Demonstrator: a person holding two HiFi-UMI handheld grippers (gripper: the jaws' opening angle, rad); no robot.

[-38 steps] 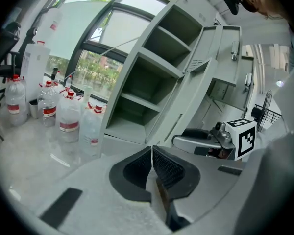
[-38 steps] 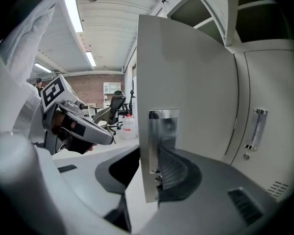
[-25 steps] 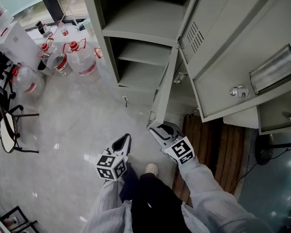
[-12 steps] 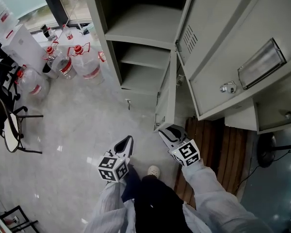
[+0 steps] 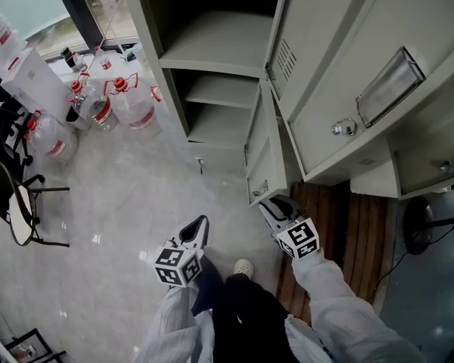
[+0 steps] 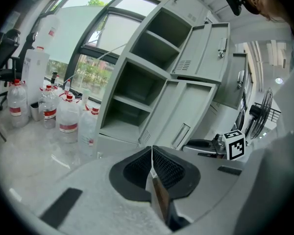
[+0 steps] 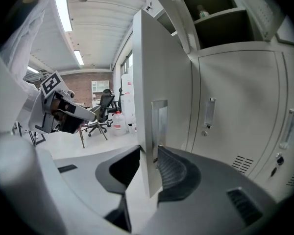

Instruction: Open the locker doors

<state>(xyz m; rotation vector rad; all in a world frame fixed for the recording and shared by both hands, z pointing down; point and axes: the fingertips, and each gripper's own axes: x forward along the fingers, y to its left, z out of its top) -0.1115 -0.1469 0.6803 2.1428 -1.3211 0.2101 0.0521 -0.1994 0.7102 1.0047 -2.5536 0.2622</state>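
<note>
The head view takes in the whole locker (image 5: 212,51) across the top of the frame. Its upper door (image 5: 340,59) is swung wide at upper right, and the lower locker door (image 5: 261,153) stands ajar at centre. The right hand-held gripper (image 5: 276,205) meets that door's free edge low down. Only the right gripper view shows the grip itself: the door's edge sits between the two pads, which have just been closing and now pinch it just below the recessed handle (image 7: 159,116).

The left hand-held gripper (image 5: 198,224) hangs over the floor at lower centre, apart from the locker. The left gripper view shows its jaws pressed together with nothing between them.

Water bottles (image 5: 129,100) stand at upper left in the head view. An office chair (image 7: 105,104) shows only in the right gripper view.
</note>
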